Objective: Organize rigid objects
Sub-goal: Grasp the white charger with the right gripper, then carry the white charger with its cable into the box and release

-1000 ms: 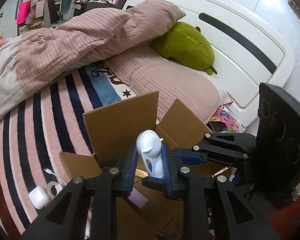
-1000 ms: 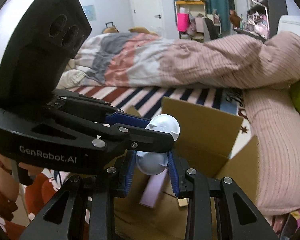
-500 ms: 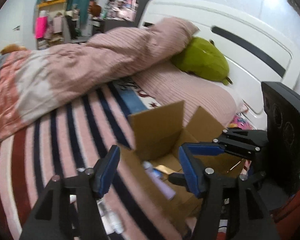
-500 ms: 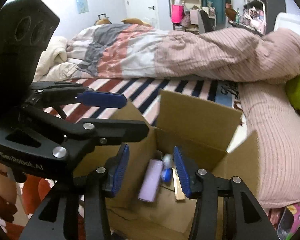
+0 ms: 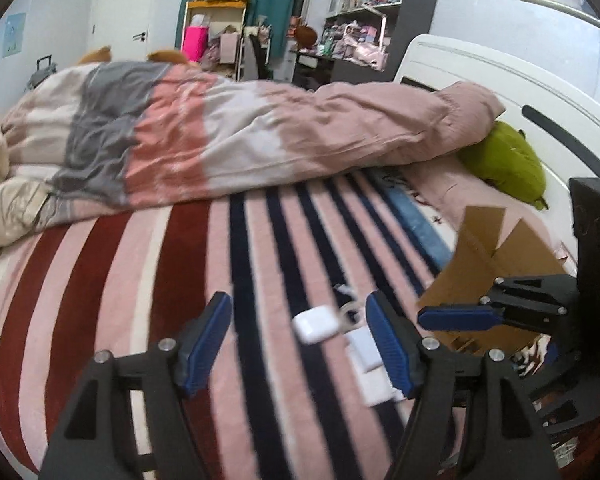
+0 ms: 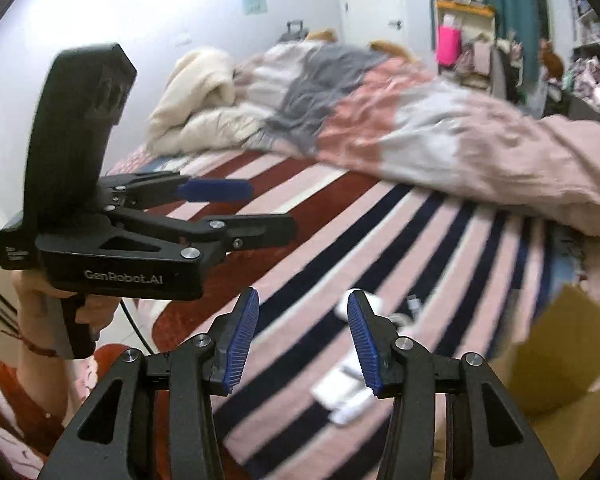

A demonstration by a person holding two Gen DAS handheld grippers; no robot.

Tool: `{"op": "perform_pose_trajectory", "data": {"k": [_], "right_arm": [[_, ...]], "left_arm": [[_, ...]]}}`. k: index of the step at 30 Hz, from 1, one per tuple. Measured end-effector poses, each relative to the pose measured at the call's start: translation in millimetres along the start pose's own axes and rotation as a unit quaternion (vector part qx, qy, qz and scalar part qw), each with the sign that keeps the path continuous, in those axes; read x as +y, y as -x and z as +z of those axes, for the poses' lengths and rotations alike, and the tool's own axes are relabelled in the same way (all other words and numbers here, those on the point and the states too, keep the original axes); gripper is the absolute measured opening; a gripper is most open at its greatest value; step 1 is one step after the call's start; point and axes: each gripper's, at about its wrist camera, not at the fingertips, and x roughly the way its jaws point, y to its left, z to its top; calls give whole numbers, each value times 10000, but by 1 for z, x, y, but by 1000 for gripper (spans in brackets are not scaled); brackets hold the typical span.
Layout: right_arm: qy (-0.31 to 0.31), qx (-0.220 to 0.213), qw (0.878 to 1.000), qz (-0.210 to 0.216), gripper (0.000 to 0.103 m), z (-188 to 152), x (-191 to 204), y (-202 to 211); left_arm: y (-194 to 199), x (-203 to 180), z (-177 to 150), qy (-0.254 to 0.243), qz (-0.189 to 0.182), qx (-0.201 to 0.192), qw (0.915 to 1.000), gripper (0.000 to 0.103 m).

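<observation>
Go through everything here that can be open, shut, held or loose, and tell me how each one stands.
Left gripper: open, holding nothing.
Right gripper: open, holding nothing.
Brown cardboard box: flaps open.
Small white rounded case: shut, loose on the striped blanket.
Flat white packets: lying loose beside the case.

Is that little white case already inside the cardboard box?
No, the white case lies on the striped blanket, left of the box.

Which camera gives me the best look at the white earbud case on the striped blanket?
The left wrist view. The white earbud case lies in full sight on the striped blanket, between the open left tool fingers. In the right wrist view it is blurred and mostly hidden behind a finger of the open right tool.
</observation>
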Motion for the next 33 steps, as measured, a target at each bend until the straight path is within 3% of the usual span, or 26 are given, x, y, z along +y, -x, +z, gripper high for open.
{"op": "perform_pose_trajectory", "data": {"k": [4,9,14,17,23,24,25,33], "right_arm": [[-224,472,9986,-67,42,-9,6,-47],[-816,923,9889,-830,42,-40,-15,-96],[-1365,662,9743,-1663,42,-65,-37,-104],[-1598,421,9688,-1849,42,-70,-43,-99],[-2016,531,9644,-1626,42,-76,-59,-111],[-2024,500,9633,-1692,39,-75,-60,-111],[-2028,454,9623,-1757,25,-76,-60,-109],[-1461,225,9773,-1516,25,-71,-39,-89]], "left_arm": [[-14,23,-16,118,-61,131,9998,66],[-28,38,-35,234,-81,309,9992,66],[-34,46,-45,370,-43,433,9984,67],[-33,47,-49,386,-9,450,9982,67],[-30,45,-48,395,9,425,9983,67],[-29,44,-48,389,7,427,9983,67],[-28,43,-48,380,1,431,9983,67],[-12,22,-36,260,-228,396,9986,67]]}}
